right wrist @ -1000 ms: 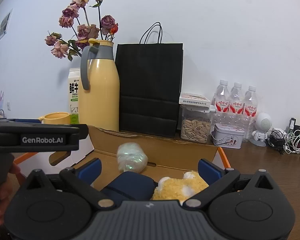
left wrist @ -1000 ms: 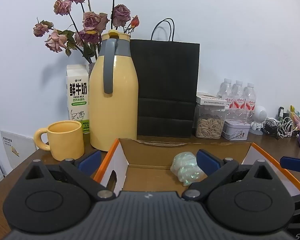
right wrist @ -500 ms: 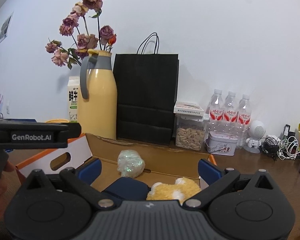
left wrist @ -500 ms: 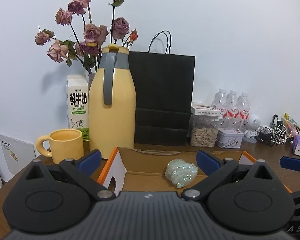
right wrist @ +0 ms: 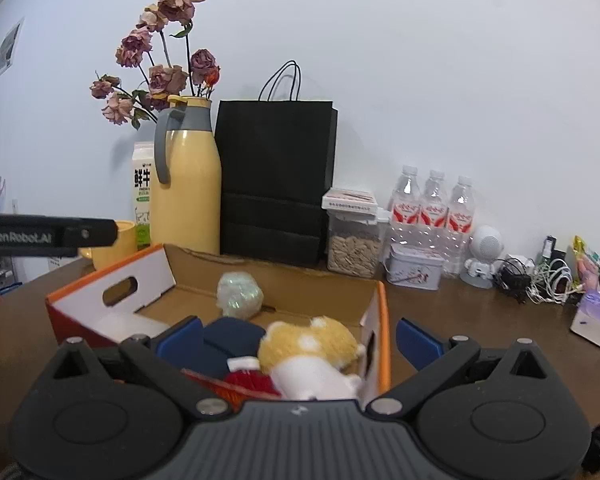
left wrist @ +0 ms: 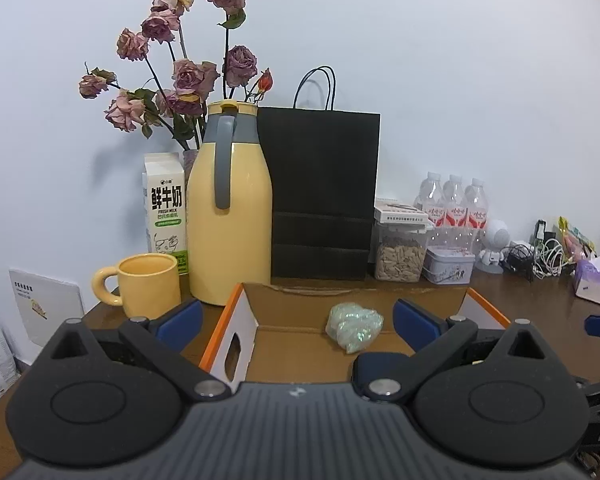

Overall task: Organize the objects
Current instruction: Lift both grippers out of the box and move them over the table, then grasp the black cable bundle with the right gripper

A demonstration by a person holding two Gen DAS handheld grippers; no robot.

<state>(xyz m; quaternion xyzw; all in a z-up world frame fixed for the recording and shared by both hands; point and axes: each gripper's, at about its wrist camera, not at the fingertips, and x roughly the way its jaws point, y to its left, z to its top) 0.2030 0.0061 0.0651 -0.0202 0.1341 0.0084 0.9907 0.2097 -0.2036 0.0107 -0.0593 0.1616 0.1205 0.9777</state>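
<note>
Both the left gripper [left wrist: 296,316] and the right gripper [right wrist: 300,334] are wide apart and hold nothing, and the box [right wrist: 276,280] sits right ahead, below both.

Beside the black paper bag [left wrist: 320,196] stands a pale-yellow thermos [left wrist: 230,216] with grey handle, before it an orange-edged cardboard box [right wrist: 382,320] holding a yellow-and-white plush toy [right wrist: 312,350].
</note>
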